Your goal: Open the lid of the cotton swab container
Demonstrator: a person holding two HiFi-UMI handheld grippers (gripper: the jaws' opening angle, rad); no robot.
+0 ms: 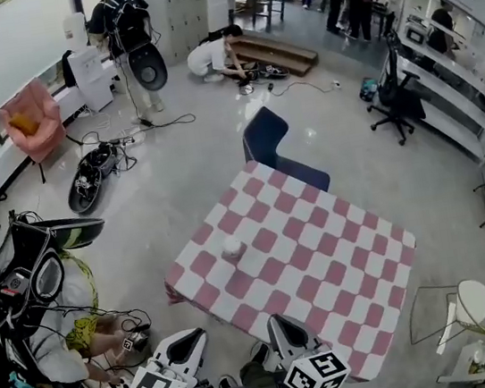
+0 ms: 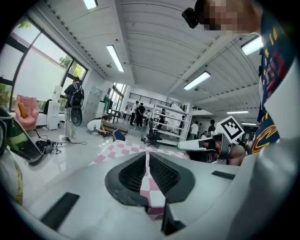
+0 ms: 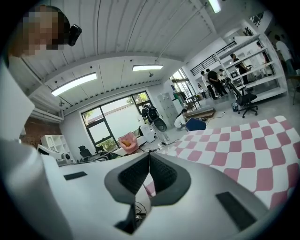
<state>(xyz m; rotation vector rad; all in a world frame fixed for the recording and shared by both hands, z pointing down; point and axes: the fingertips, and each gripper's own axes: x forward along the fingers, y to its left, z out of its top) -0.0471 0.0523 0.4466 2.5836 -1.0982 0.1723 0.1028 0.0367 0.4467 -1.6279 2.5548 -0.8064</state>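
Head view: the tub (image 1: pixel 233 250) sits on the table (image 1: pixel 343 264), near the far left edge, well away from both grippers. To do this step well, I think one gripper should hold the bottom of the tub still, so it does not slide, while the other catches the edge of the lid and lifts it slowly. Both would first have to reach out over the table and spread their jaws.

The tub is small and white, and it stands alone on the pink and white squares. It is too small here to make out the lid or which way it opens.

The left gripper (image 1: pixel 190 336) and the right gripper (image 1: pixel 278 321) are low, at the near edge of the table, close to the person. Each has its jaws pressed together with nothing between them. A blue chair (image 1: pixel 268 144) stands past the far corner of the table.
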